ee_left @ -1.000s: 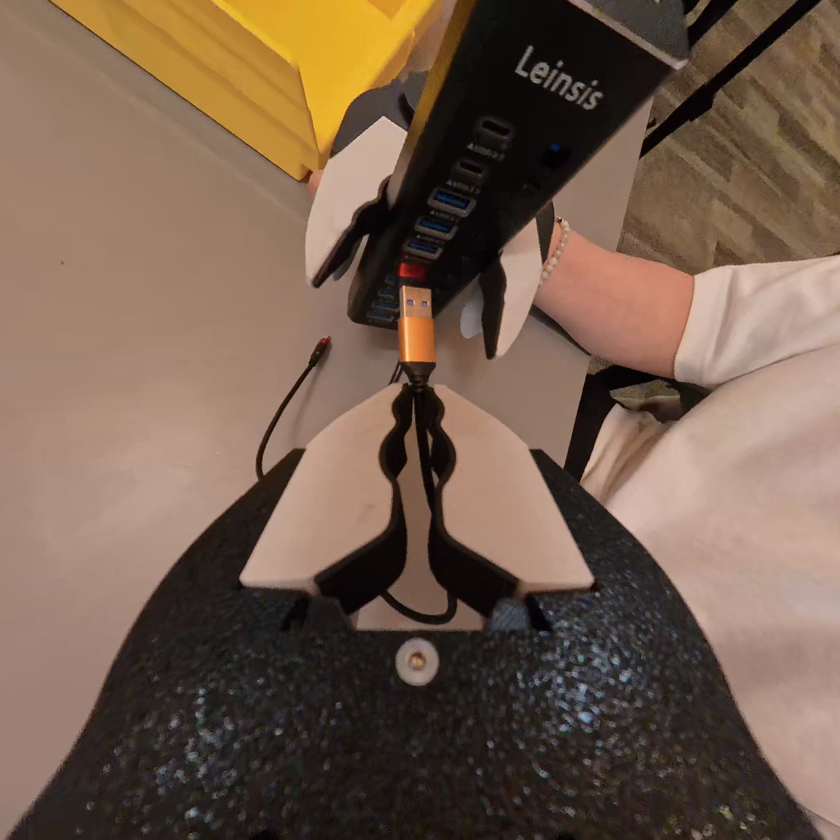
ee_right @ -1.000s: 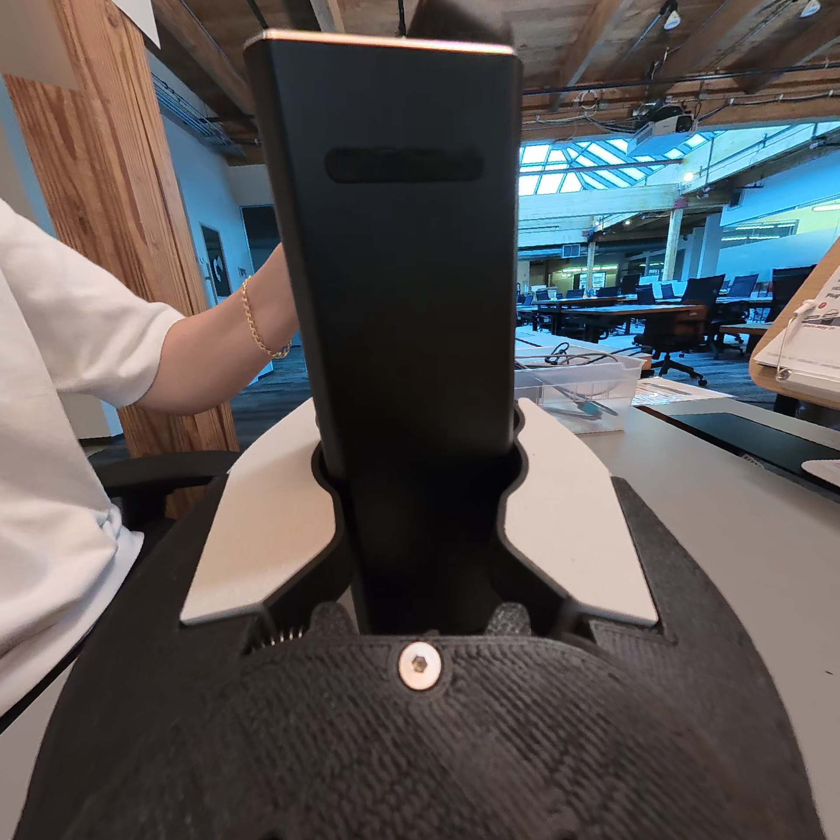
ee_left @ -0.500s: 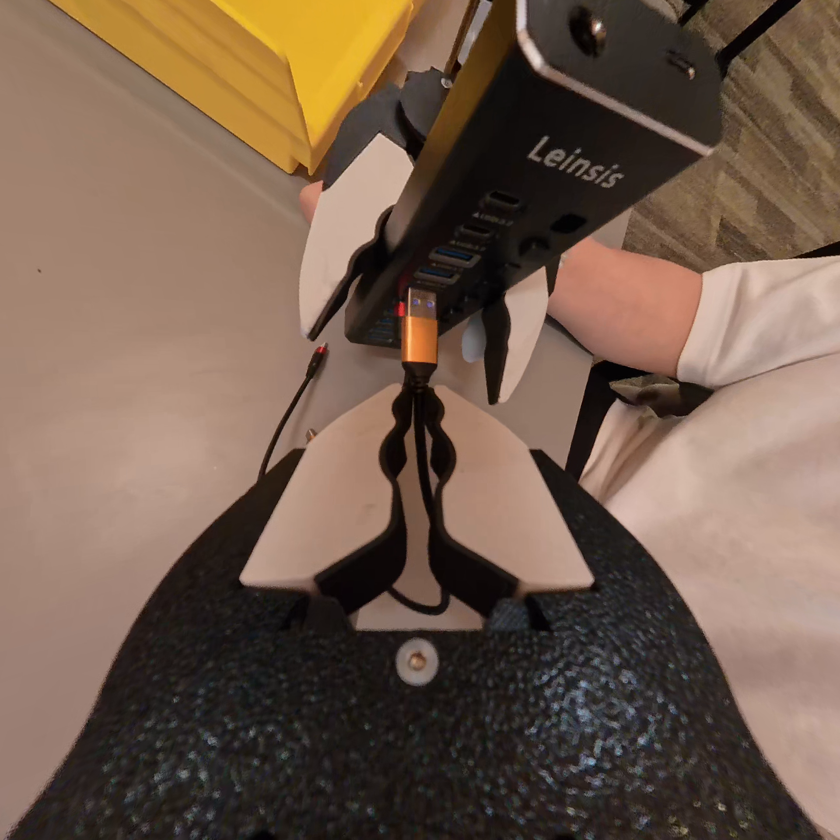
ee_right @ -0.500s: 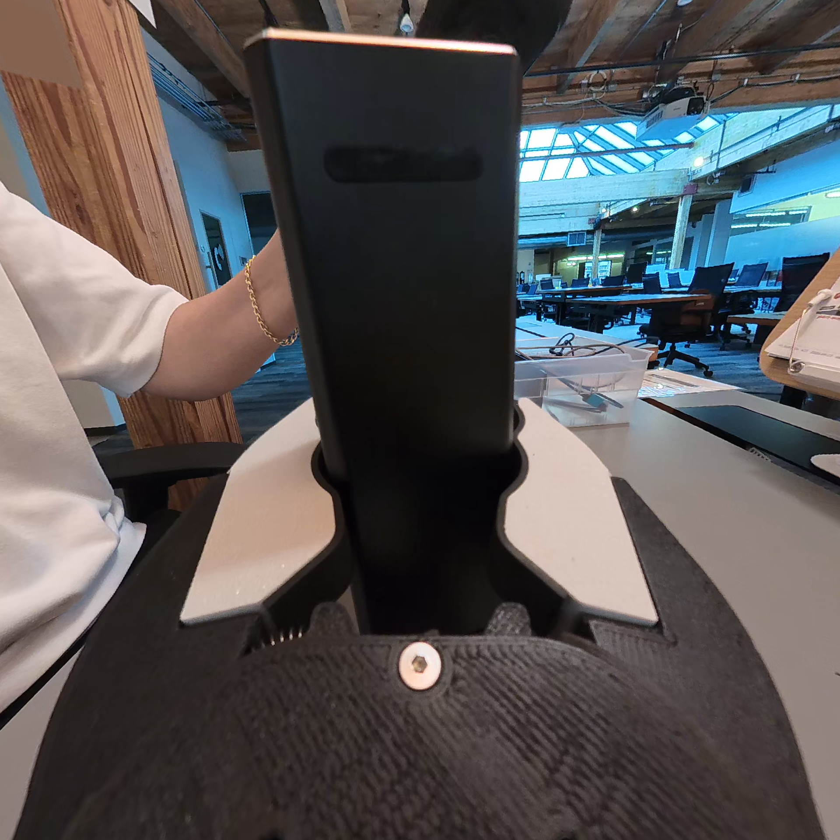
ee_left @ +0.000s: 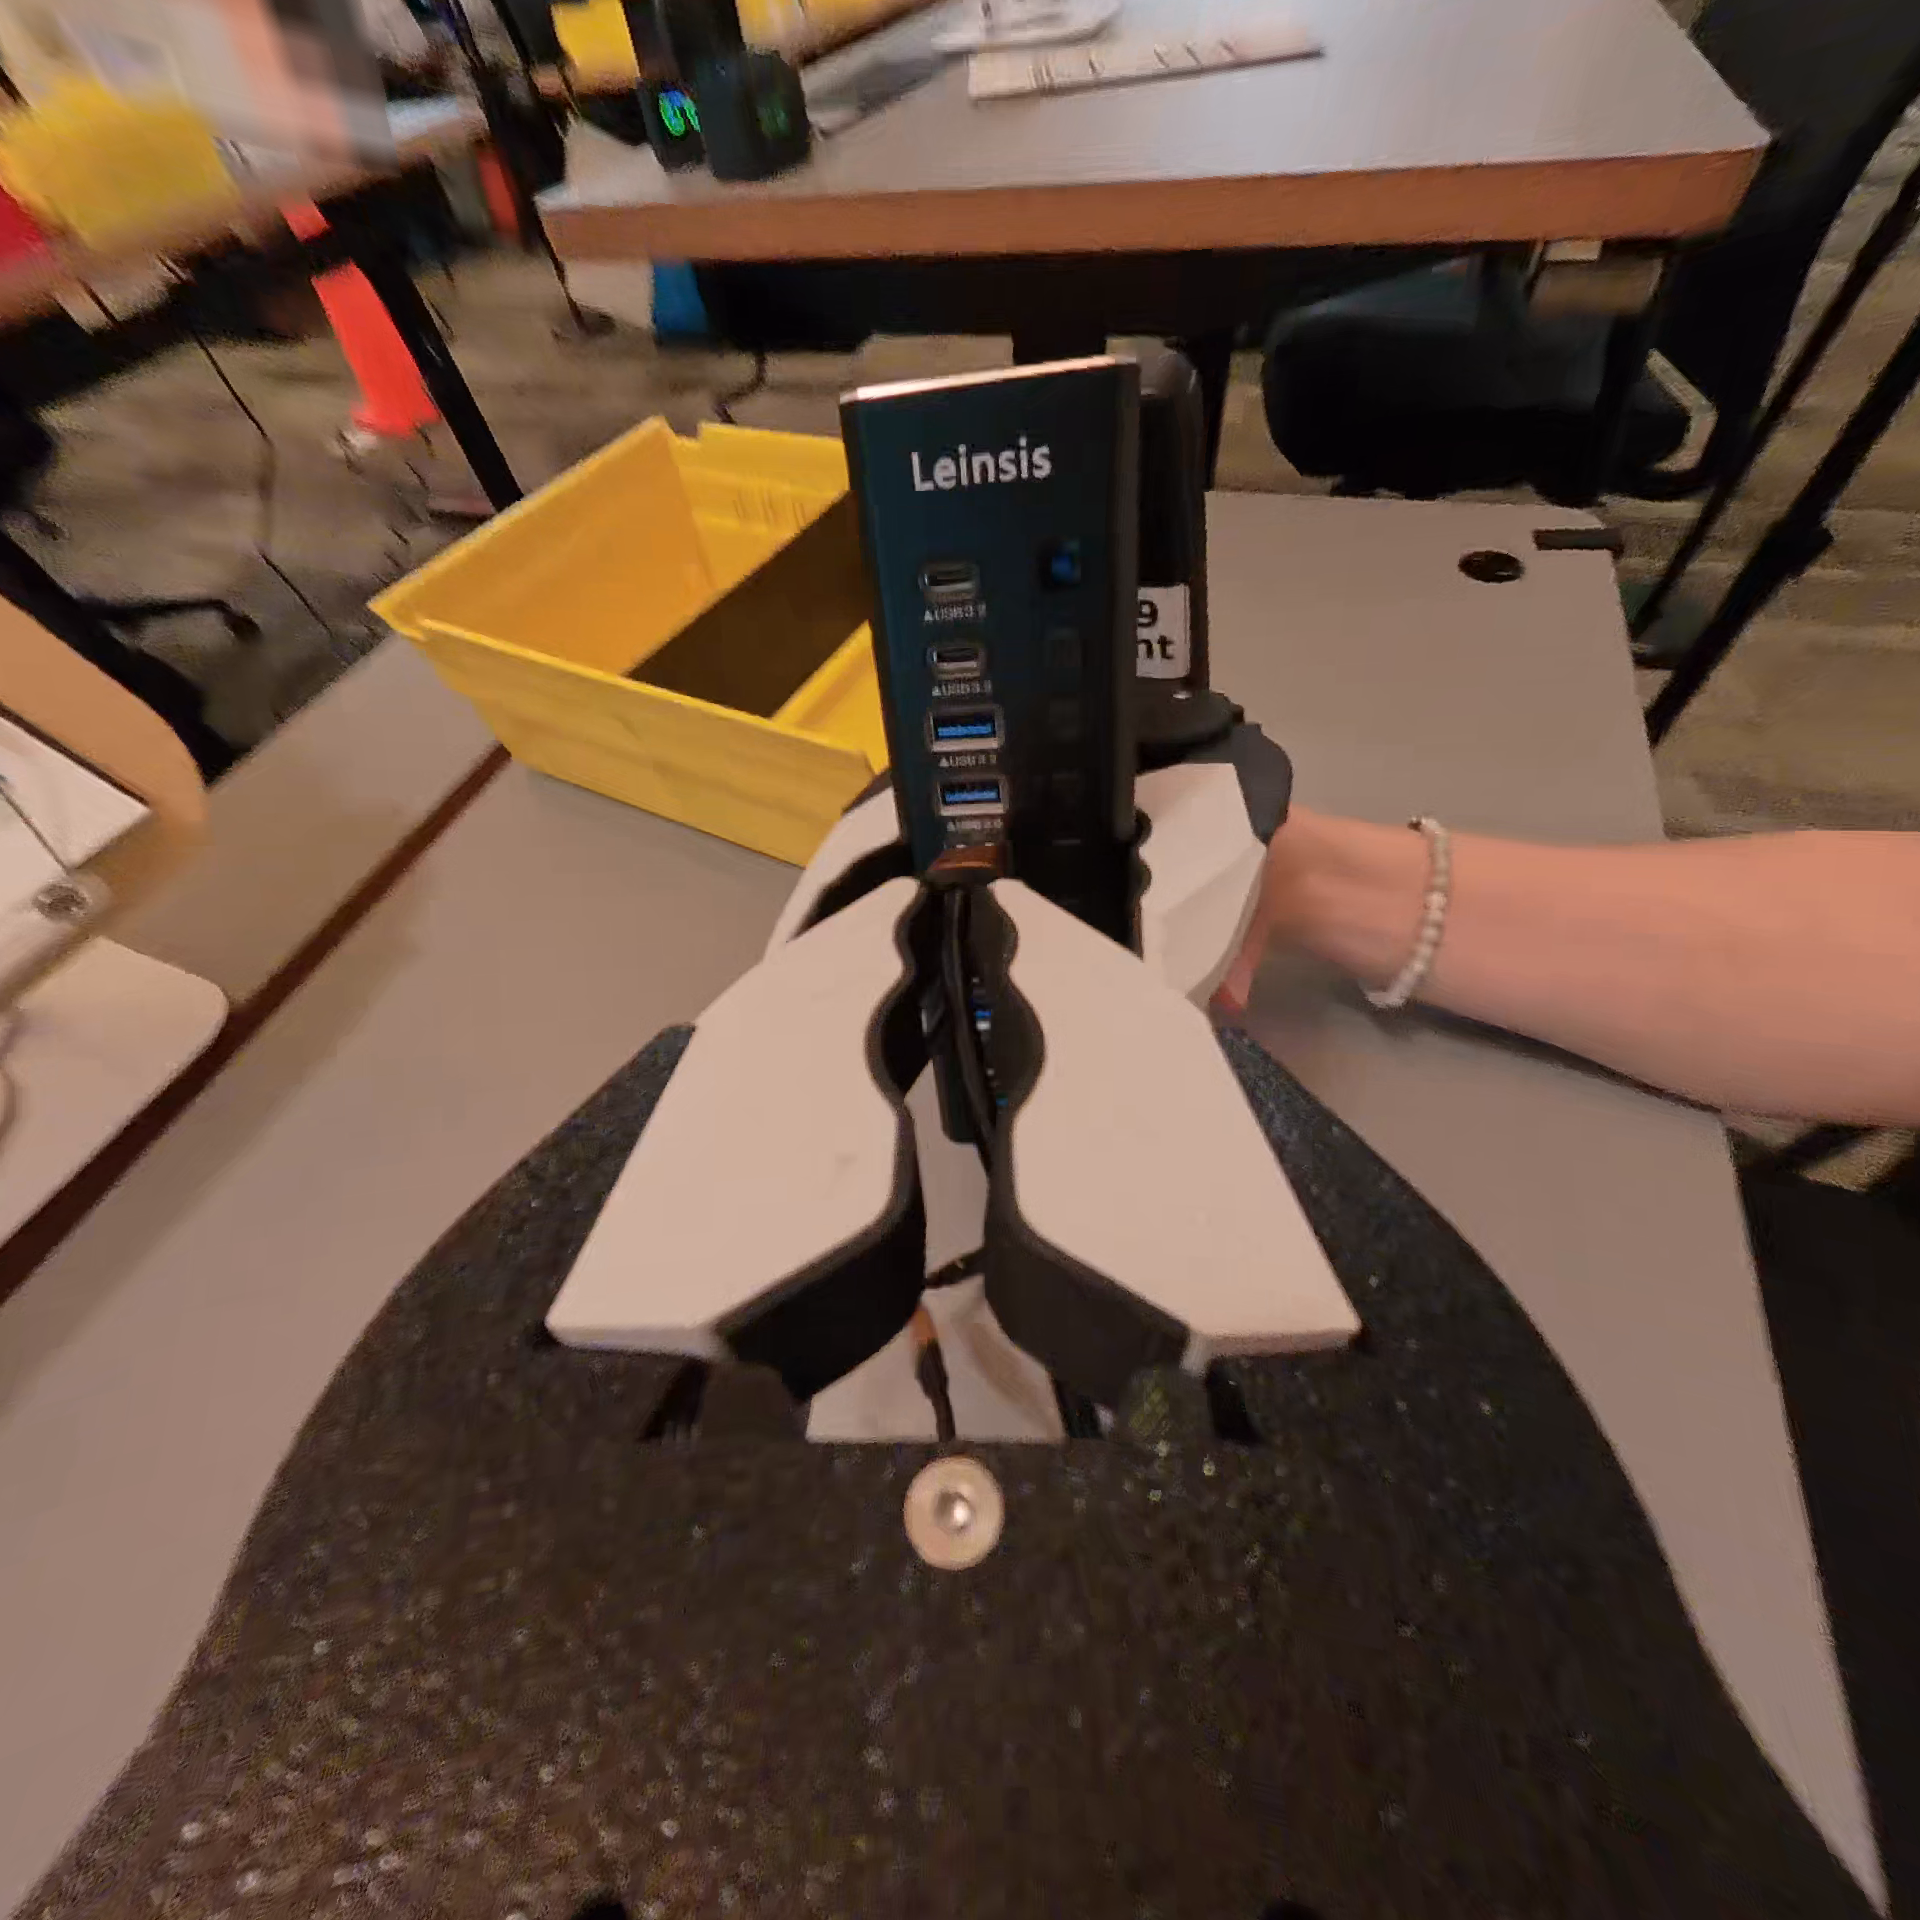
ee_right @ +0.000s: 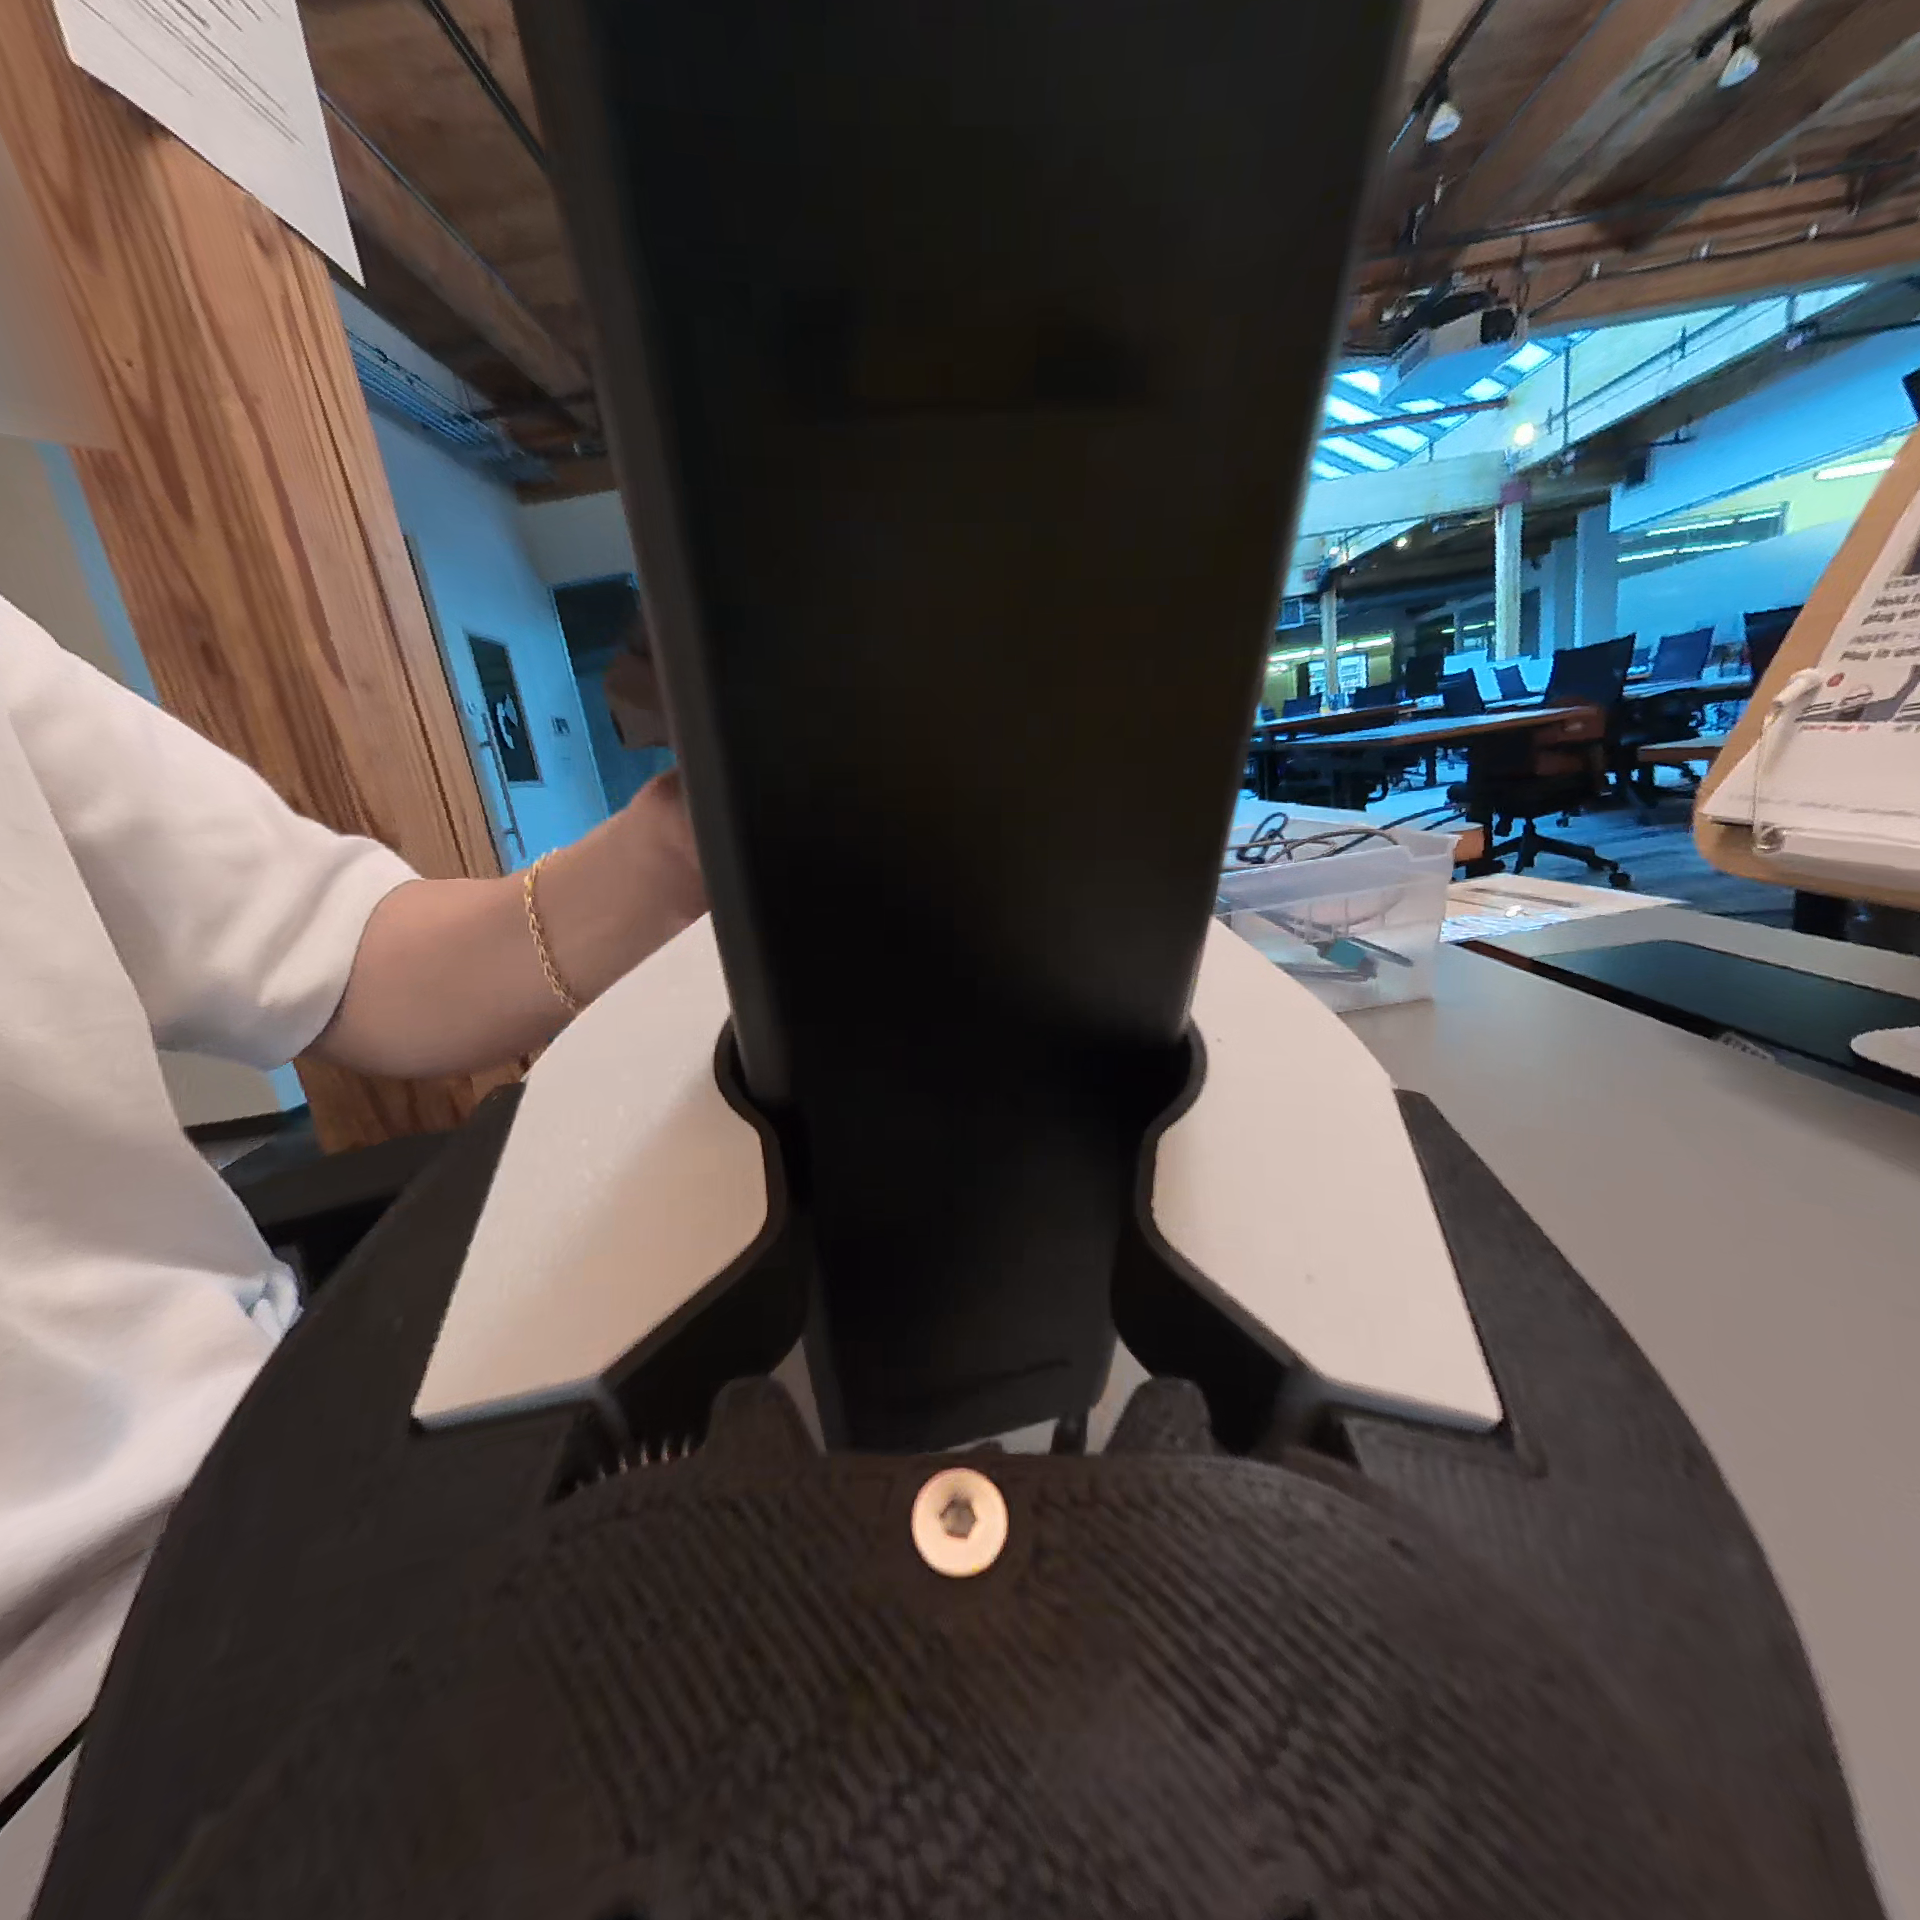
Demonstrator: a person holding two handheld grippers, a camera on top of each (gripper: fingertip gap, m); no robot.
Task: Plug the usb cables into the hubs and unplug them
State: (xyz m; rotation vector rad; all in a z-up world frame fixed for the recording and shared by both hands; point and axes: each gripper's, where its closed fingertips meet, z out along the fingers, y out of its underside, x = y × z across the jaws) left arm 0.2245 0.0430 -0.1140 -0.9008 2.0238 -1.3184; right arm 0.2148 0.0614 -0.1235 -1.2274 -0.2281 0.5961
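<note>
A black USB hub (ee_left: 992, 623) stands upright, its port face toward the left wrist view. My right gripper (ee_left: 1195, 873) is shut on its lower part; the right wrist view shows the hub's plain back (ee_right: 956, 727) between that gripper's (ee_right: 956, 1060) white fingers. My left gripper (ee_left: 961, 909) is shut on a black cable just behind its orange USB plug (ee_left: 964, 862). The plug is at a port below the two blue ports. I cannot tell how deep it sits.
A yellow bin (ee_left: 623, 665) stands on the grey table (ee_left: 364, 1091) behind and left of the hub. A person's forearm (ee_left: 1558, 956) reaches in from the right. A clear box (ee_right: 1340, 914) with cables and a clipboard stand (ee_right: 1849, 748) are at the right. My two grippers' fingertips are within a few centimetres of each other.
The hub has swung from tilted to upright and now faces my left gripper. The orange plug has moved from just short of the ports up against one. The hub sits closer to the right camera.
</note>
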